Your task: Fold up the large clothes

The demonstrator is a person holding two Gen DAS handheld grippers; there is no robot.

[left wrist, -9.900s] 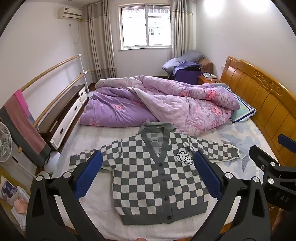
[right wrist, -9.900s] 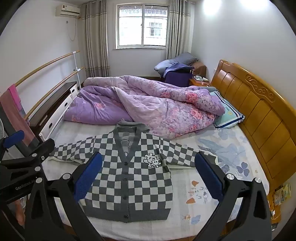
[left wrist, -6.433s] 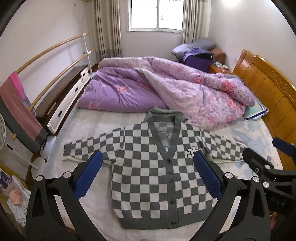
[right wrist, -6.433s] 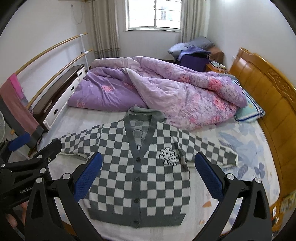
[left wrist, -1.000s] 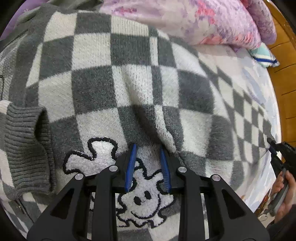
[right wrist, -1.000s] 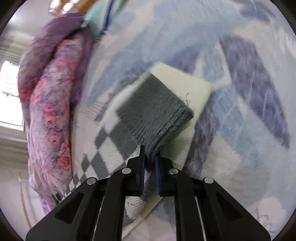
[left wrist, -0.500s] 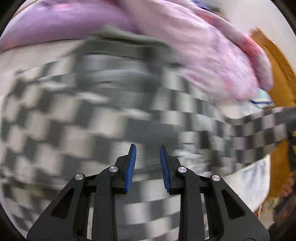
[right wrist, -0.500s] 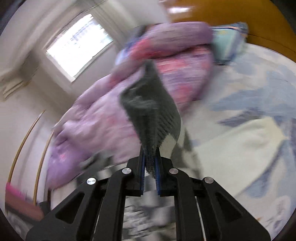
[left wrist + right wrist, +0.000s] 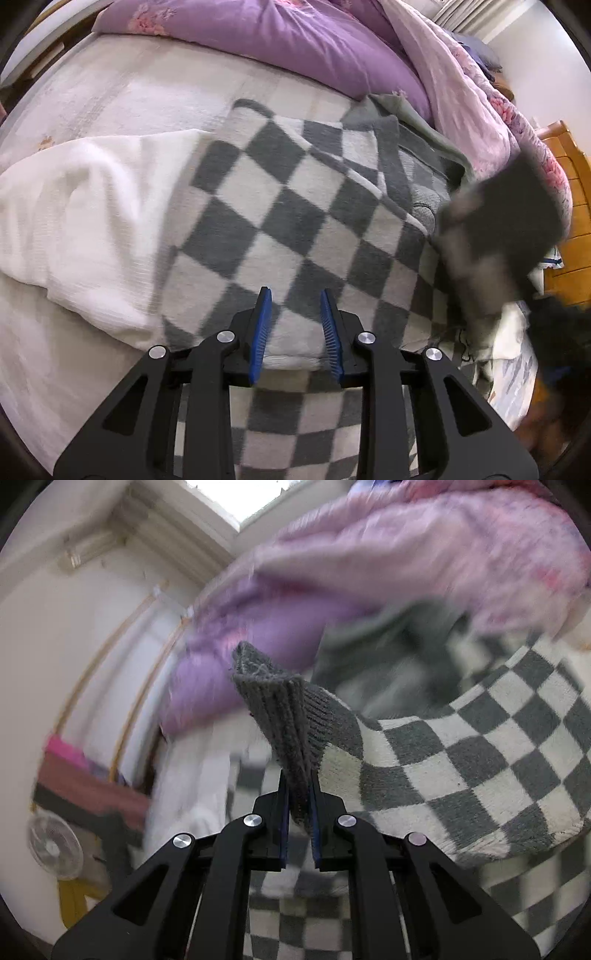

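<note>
Bed (image 9: 92, 110); sleeve fold | right hand-held gripper (image 9: 298, 808) clamped on cuff (image 9: 280, 709); left hand-held gripper (image 9: 295, 325) slightly apart over cardigan (image 9: 295, 206), jaws just opened a little, pads not pressing | next: lay sleeve flat across body

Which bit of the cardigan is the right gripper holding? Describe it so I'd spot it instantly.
On the bed, find the grey-and-white checked cardigan. Follow its lifted sleeve to the right gripper: the ribbed cuff stands pinched between the pads. It is plain dark grey, unlike the checked knit around it.

Both the left gripper (image 9: 295, 325) and right gripper (image 9: 298, 821) have black frames, silver screws and ribbed blue pads.
</note>
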